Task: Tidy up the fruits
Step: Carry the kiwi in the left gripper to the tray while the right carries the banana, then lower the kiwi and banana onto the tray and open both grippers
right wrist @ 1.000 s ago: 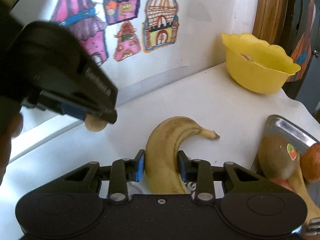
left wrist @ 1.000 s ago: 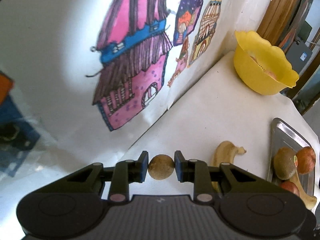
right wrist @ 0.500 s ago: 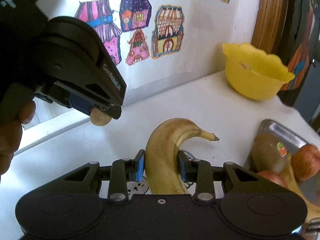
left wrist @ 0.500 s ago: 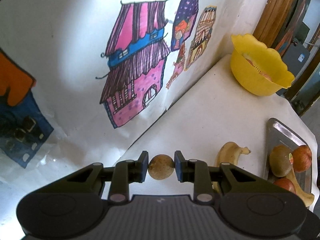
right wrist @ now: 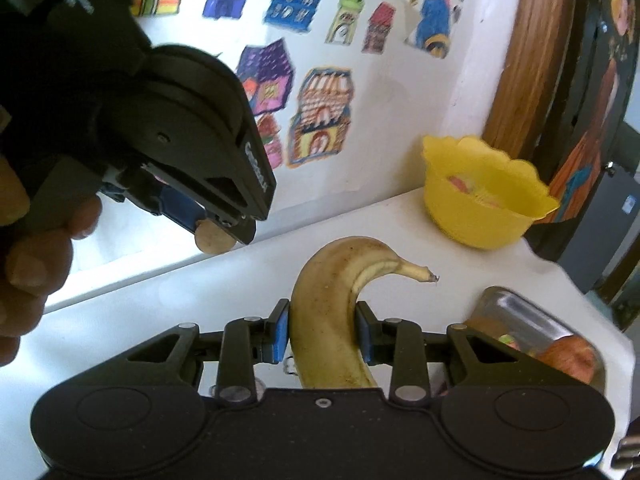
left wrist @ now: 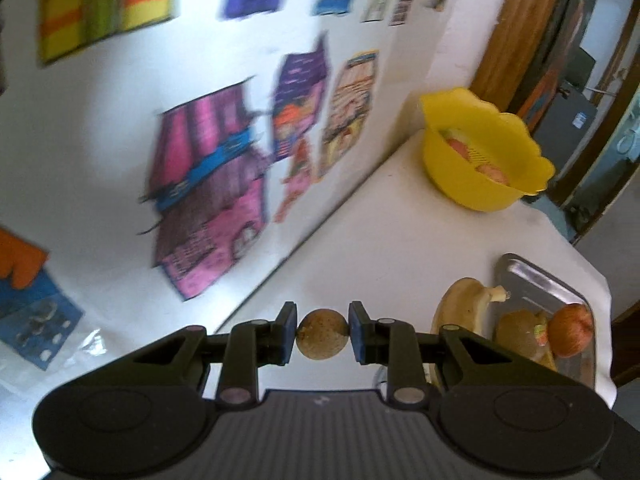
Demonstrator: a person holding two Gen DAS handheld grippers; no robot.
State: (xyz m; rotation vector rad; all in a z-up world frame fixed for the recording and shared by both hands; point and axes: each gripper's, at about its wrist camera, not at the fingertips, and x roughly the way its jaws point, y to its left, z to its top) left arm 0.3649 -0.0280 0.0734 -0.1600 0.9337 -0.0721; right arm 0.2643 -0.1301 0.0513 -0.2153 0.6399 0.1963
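Two fruits (left wrist: 322,339) (right wrist: 332,320) between fingers, seemingly airborne.

The left gripper (left wrist: 322,338) was raised off the table, its jaws clamped on a small round fruit (left wrist: 322,334). A hand (right wrist: 36,264) gripped its handle, fingers wrapped underneath. The right gripper (right wrist: 322,336) sat lower and just beside it, jaws closed across the middle of a banana (right wrist: 328,320).

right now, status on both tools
Left tool shut on small brown fruit. Right tool shut on banana. Path to yellow bowl clear.
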